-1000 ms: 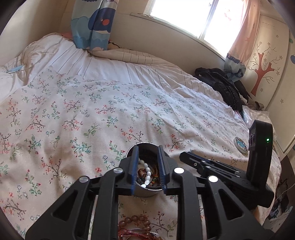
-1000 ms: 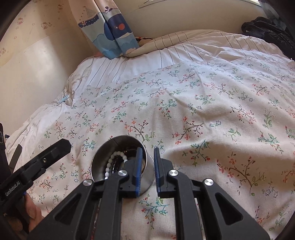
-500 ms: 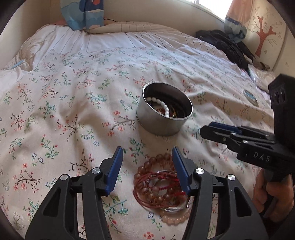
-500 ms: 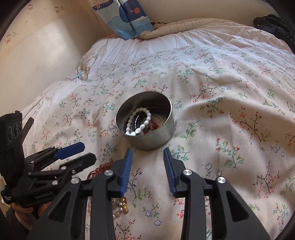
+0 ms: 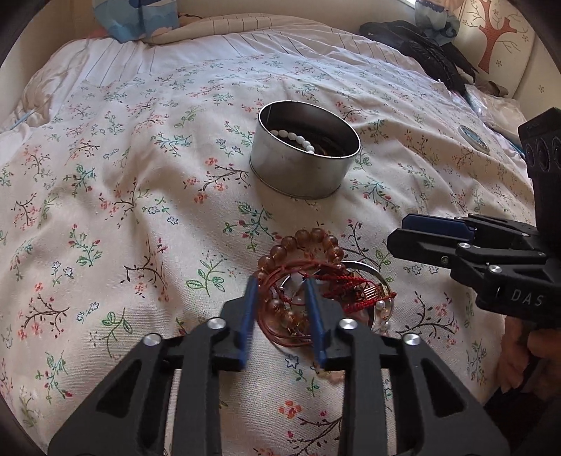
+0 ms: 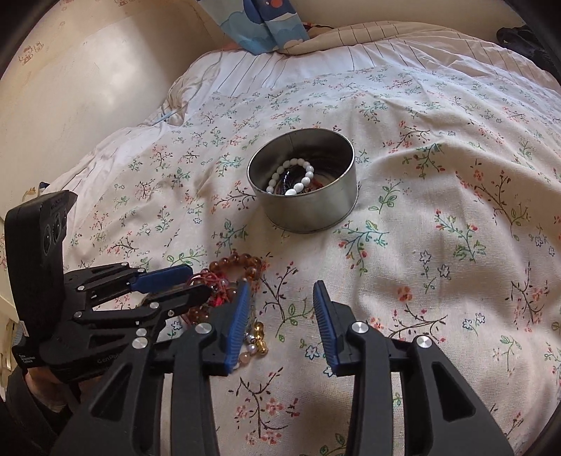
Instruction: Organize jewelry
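A heap of jewelry lies on the floral bedspread [image 5: 105, 210]: an amber bead bracelet [image 5: 308, 238] [image 6: 242, 263], a red cord bracelet [image 5: 336, 280] [image 6: 214, 280], a silver bangle [image 5: 368, 270] and small gold beads [image 6: 259, 336]. My left gripper [image 5: 279, 284] [image 6: 198, 280] points down into the heap. Its jaws are closing on the red cord bracelet, with a few beads also between them. Behind the heap a round metal tin [image 5: 301, 172] [image 6: 308, 207] holds a white bead bracelet [image 5: 294, 138] [image 6: 294, 175] and darker pieces. My right gripper [image 6: 280, 286] [image 5: 398, 231] hovers open just right of the heap, with only bedspread between its fingers.
A small round disc [image 5: 473, 138] lies on the bed far right. Black clothing [image 5: 420, 45] is piled at the back right corner. A blue cartoon curtain [image 6: 266, 21] hangs over the striped bedding at the head. A hand [image 5: 519, 357] holds the right gripper's handle.
Both grippers pulled back from the tin toward the near heap. The left gripper opened wide over the heap, dropped lower, then narrowed around the red cord. The right gripper's jaws widened.
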### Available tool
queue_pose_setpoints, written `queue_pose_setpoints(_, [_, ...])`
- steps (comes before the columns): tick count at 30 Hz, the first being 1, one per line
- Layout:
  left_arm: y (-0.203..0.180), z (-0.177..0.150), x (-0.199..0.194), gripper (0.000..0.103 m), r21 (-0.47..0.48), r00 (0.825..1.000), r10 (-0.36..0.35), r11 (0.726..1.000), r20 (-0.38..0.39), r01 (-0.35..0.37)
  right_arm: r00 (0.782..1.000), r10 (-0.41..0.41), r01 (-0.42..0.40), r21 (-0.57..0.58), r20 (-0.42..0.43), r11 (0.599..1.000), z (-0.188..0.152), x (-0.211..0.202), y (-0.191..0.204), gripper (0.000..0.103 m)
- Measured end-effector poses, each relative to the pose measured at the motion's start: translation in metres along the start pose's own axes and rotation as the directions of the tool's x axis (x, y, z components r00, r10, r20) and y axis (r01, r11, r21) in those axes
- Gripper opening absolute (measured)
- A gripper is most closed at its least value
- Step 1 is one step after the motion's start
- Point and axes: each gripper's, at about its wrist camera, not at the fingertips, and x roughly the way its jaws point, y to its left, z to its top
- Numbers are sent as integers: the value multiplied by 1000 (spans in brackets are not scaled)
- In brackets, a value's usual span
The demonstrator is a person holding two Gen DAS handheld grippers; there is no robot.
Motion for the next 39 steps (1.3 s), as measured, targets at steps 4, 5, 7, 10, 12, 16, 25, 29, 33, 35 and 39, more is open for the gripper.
queue_pose_setpoints(4, [2,-1,-8,2,-1,1000,11,1000,19,-11,1000,-7,7,-23,8,1000,-4,-3,5,38])
queue_pose_setpoints(5, [3,-1,-12,2,-5,999,11,1000,33,-10,1000,-3,4,-39,16,999,-4,-5,8,38])
queue_pose_setpoints(7, [6,-1,-19,2,-24,998,12,1000,59,-11,1000,0,3,-84,31,996,-7,-8,18,38])
queue_pose_setpoints(10, [12,-1,-31,2,-56,994,-7,998,106,13,1000,13,-9,-160,24,987,-10,-6,35,39])
queue_pose_setpoints(12, [14,-1,-38,2,-71,990,-22,997,138,32,1000,10,-6,-205,20,979,-12,-3,45,39])
queue_pose_setpoints(16, [15,0,-52,2,-89,978,-65,993,196,84,1000,-4,4,-242,-3,970,-14,7,52,38])
queue_pose_setpoints(25, [10,-3,-43,2,-90,979,-91,990,184,109,999,-48,44,-305,-9,951,-16,16,59,30])
queue_pose_setpoints(29, [12,-4,-41,2,-100,979,-93,989,181,112,997,-71,70,-320,8,945,-18,14,60,22])
queue_pose_setpoints(33, [13,-4,-40,2,-106,979,-93,988,180,113,999,-25,38,-326,43,944,-17,5,64,21])
queue_pose_setpoints(35, [14,-5,-40,2,-110,979,-94,987,180,115,1000,-17,25,-337,25,941,-19,8,67,21])
queue_pose_setpoints(39, [16,-5,-41,2,-113,978,-98,986,184,120,998,-56,44,-371,-21,928,-23,22,73,8])
